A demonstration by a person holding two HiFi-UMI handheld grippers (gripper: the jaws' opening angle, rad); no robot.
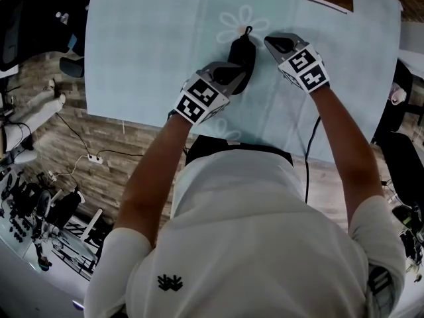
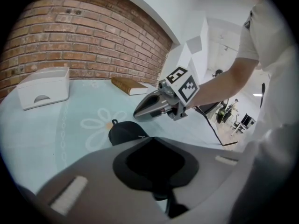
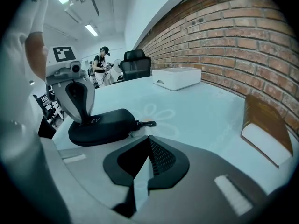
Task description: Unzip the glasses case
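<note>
Head view: no words can be read here, only the black-and-white square patterns on each claw's cube and a small black emblem [image 1: 169, 282] on the back of the person's white shirt. The left claw [image 1: 232, 78] is closed, with its tip set down on the near end of the black glasses case [image 1: 244, 53]. The case lies on a pale blue tablecloth [image 1: 146, 45], stretching away from that tip. The right claw [image 1: 273, 43] is closed as well and holds nothing. It sits just to the right of the case.

Left gripper view: the jaws meet at the tip with nothing between them. The case lies right at the tip and just beyond it. The right claw hangs ahead and slightly right, its closed point aimed left above the cloth. A white box [image 2: 44, 87] stands far ahead to the left.

Right gripper view: white lettering [image 3: 93, 121] runs along the case lid, half covered by the left claw — the last letters look like "RY". This claw's tips touch each other and are empty. The case lies ahead and to the left, its clip [image 3: 147, 123] pointing right, not touching this claw. The left claw stands on the case's left half, tip on the lid. A brown book [image 3: 266, 125] lies off to the right.
</note>
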